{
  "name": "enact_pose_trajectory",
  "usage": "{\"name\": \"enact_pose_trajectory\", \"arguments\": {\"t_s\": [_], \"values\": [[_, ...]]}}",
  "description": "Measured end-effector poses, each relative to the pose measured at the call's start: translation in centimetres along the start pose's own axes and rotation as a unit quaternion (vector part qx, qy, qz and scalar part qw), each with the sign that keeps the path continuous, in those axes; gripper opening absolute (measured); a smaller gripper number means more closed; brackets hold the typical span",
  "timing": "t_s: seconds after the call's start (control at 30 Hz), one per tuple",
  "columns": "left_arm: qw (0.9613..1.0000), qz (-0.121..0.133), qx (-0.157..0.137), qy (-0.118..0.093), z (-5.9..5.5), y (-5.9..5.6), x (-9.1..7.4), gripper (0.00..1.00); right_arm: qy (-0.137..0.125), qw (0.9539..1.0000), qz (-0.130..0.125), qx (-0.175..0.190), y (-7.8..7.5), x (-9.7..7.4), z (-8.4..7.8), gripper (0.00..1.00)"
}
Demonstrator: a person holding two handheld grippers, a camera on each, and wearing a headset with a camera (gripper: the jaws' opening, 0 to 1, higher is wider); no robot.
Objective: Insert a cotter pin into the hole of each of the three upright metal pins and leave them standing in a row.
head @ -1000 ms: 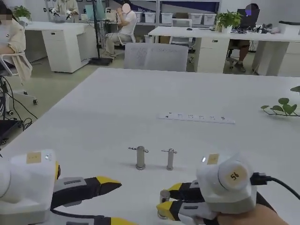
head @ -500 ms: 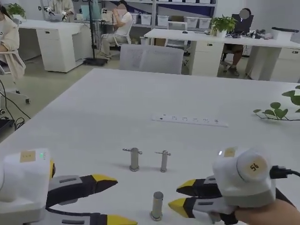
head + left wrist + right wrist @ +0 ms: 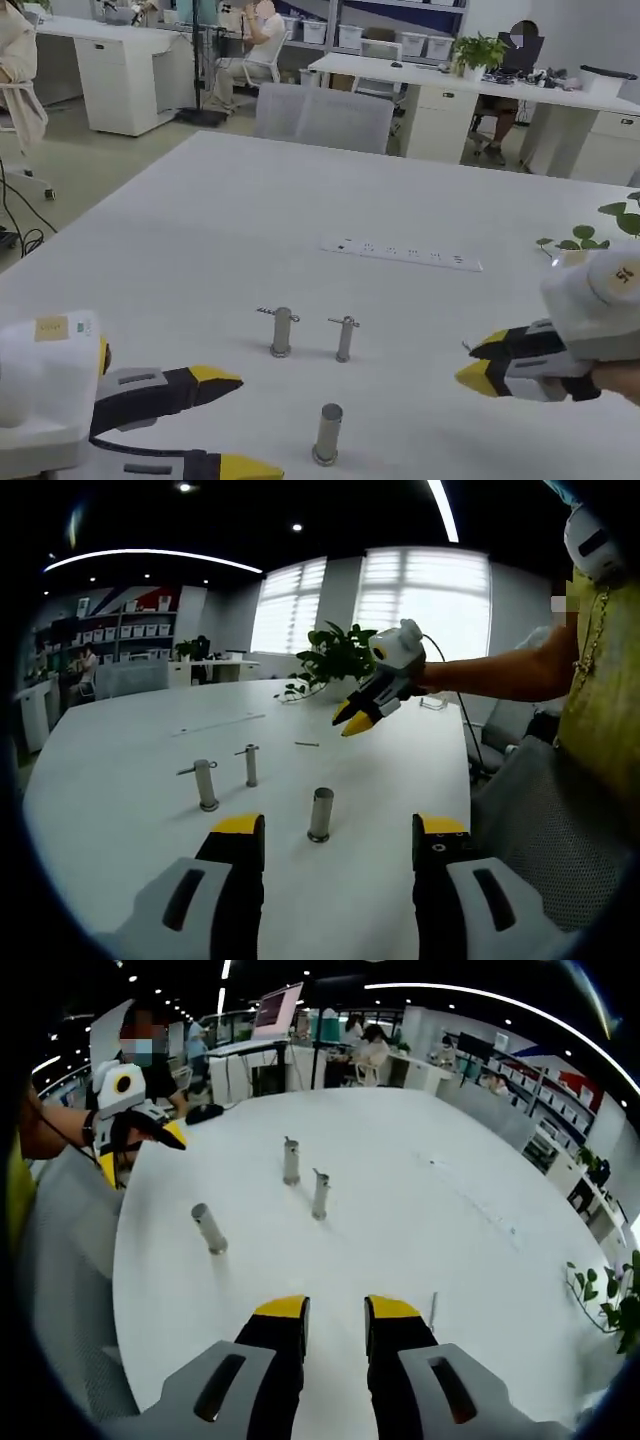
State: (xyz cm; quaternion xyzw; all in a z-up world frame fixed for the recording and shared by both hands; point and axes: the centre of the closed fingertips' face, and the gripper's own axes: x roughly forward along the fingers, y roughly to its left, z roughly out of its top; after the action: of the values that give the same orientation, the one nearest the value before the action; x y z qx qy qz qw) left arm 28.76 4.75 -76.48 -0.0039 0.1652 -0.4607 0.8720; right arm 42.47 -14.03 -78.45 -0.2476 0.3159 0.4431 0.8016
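Two upright metal pins [image 3: 280,332] [image 3: 344,338] stand side by side, each with a cotter pin through its top. Nearer me, a third pin [image 3: 326,433] stands alone with nothing in its hole. My left gripper [image 3: 240,425] is open at the lower left, and the third pin [image 3: 320,814] stands just ahead of its jaws. My right gripper [image 3: 478,362] hovers to the right, open by a narrow gap and empty, well clear of the third pin [image 3: 209,1228]. A loose cotter pin [image 3: 433,1305] lies on the table beside its right finger.
A white power strip [image 3: 400,252] lies further back on the white table [image 3: 200,230]. Plant leaves [image 3: 590,238] reach in at the right edge. A grey chair [image 3: 325,120] stands at the far side, with desks and seated people beyond.
My right gripper has let go of the third pin and pulled away to the right. That pin now stands free. The head camera has tilted down a little.
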Motion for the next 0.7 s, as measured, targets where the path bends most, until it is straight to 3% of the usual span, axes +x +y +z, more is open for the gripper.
{"name": "enact_pose_trajectory", "arguments": {"t_s": [0.2, 0.3, 0.53, 0.7], "values": [[1.0000, 0.004, -0.001, 0.001, -0.2, 0.2, -0.1, 0.58, 0.039, 0.9987, -0.030, 0.013, -4.3, 0.0, -1.0, 0.23], [1.0000, 0.005, -0.004, 0.003, -0.6, 0.3, -0.1, 0.58, 0.059, 0.9974, -0.034, 0.023, -5.6, 0.6, -1.2, 0.23], [0.9999, 0.007, -0.003, 0.007, -0.8, 0.5, -0.2, 0.58, 0.110, 0.9930, -0.027, 0.034, -7.3, 2.6, -2.3, 0.21], [0.9999, 0.009, -0.006, 0.005, -0.7, 0.7, -0.3, 0.58, 0.152, 0.9873, -0.013, 0.044, -7.6, 4.0, -3.4, 0.19]]}}
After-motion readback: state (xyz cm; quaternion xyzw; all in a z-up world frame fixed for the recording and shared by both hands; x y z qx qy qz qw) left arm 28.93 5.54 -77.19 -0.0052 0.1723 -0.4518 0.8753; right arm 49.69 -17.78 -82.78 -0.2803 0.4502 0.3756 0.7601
